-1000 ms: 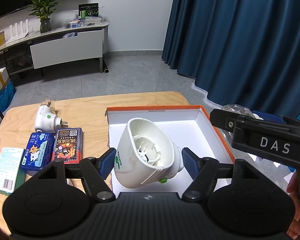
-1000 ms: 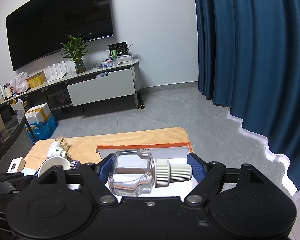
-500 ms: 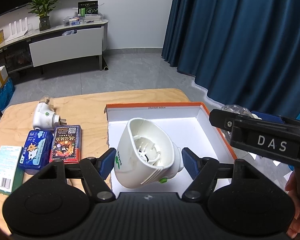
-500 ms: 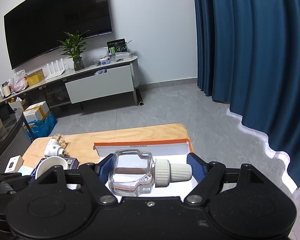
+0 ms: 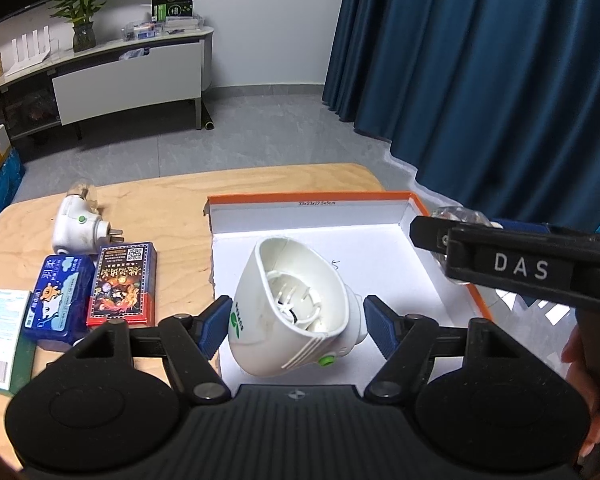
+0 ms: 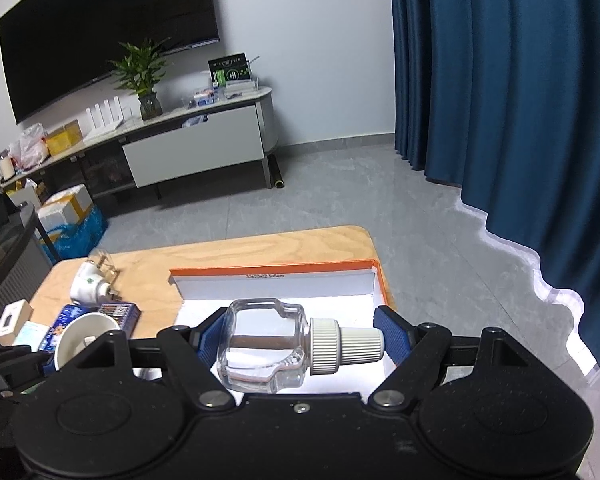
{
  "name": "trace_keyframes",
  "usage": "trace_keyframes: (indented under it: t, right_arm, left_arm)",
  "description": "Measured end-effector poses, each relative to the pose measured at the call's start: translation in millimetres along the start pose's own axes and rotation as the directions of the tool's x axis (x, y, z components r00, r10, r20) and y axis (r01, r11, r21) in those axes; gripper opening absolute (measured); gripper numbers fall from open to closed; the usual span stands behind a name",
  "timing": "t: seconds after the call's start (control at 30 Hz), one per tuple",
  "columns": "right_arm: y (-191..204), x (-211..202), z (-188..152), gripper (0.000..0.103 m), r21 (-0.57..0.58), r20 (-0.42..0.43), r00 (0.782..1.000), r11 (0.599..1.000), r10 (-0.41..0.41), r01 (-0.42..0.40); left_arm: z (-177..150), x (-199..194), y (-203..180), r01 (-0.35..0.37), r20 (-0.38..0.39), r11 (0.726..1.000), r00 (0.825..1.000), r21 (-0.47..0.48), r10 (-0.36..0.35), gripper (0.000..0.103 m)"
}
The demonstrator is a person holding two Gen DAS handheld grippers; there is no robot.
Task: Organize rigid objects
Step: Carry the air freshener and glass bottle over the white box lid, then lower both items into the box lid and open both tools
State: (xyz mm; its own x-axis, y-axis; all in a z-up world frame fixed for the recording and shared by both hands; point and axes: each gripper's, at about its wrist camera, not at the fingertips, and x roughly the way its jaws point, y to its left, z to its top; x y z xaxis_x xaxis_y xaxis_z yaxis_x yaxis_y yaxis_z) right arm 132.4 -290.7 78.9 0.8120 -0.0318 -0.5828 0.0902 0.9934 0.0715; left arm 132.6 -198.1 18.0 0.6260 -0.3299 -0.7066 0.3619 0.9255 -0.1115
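Centrally, in the left wrist view: white plastic plug-in housing [image 5: 296, 308], cup-shaped and hollow, smooth-walled, with ribbed inner fins and a small green button, clamped between the blue ribbed pads [image 5: 216, 322] of the left gripper [image 5: 296, 320] and held above the white floor of a shallow cardboard box [image 5: 308, 204] with orange rim. At left of frame, on the pale plywood table [image 5: 172, 208]: second white plug-in unit [image 5: 82, 232] with metal prongs and clear bulb, lying on its side; glossy blue box [image 5: 56, 296] touching a red-and-black printed box [image 5: 124, 284]; pale teal carton [image 5: 0, 332] at the frame edge. At right of frame: black finger of the right gripper, lettered DAS, over the box's right wall. Centrally, in the right wrist view: clear glass bottle [image 6: 264, 348], squarish with rounded corners, with a ribbed off-white screw cap [image 6: 344, 344], lying sideways and gripped end to end by the widely spread right gripper [image 6: 296, 342], left pad on the base, right pad on the cap tip, over the near part of the same box [image 6: 276, 270].
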Motion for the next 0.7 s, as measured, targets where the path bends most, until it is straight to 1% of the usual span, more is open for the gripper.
trace_keyframes:
  t: [0.13, 0.27, 0.43, 0.7]
  right_arm:
    - [-5, 15, 8, 0.092, -0.004, -0.024, 1.000, 1.000, 0.004, -0.004]
    - [-5, 27, 17, 0.092, -0.028, -0.024, 1.000, 1.000, -0.014, 0.014]
    - [-5, 46, 22, 0.093, -0.033, -0.053, 0.998, 0.999, -0.024, 0.022]
    - [-6, 74, 31, 0.093, -0.047, -0.082, 0.996, 0.998, -0.036, 0.032]
  left_arm:
    - [5, 12, 0, 0.002, -0.008, 1.000, 1.000, 0.005, -0.002, 0.073]
    - [11, 23, -5, 0.014, -0.014, 1.000, 1.000, 0.022, -0.014, 0.073]
    - [16, 33, -11, 0.023, -0.017, 0.999, 1.000, 0.035, -0.023, 0.073]
    - [21, 53, -13, 0.028, -0.028, 0.999, 0.999, 0.029, -0.027, 0.073]
